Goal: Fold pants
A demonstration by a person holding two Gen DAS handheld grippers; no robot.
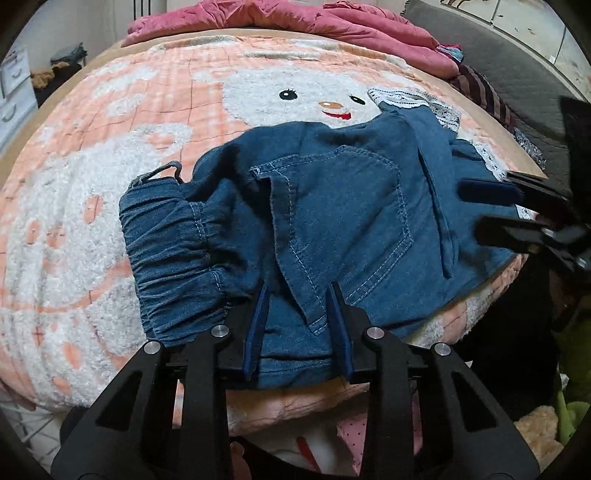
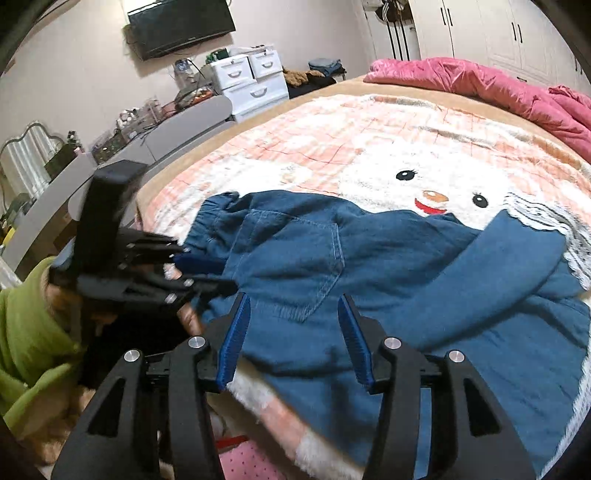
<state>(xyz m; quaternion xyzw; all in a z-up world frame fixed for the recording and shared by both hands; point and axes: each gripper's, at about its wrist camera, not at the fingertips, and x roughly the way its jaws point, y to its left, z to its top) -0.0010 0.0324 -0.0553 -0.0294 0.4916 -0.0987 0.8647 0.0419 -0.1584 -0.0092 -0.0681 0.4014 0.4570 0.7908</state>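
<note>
Blue denim pants (image 1: 343,206) lie folded on the bed, elastic waistband (image 1: 166,240) to the left and lace-trimmed hems (image 1: 406,98) at the far right. My left gripper (image 1: 298,286) hovers at the near edge of the pants, jaws apart, with a loose denim flap lying between them but not pinched. My right gripper (image 1: 469,208) reaches in from the right over the leg part, open. In the right wrist view the pants (image 2: 369,258) show a leg folded diagonally across. My right gripper (image 2: 292,297) is open above the denim. The left gripper (image 2: 227,275) sits at the waistband end.
A plush pink-and-white blanket (image 1: 110,147) with a snowman face covers the bed. A pink quilt (image 2: 480,85) is bunched along the far side. White drawers (image 2: 251,81), a wall TV (image 2: 181,26) and a cluttered desk stand beyond. A green sleeve (image 2: 29,332) is at the left.
</note>
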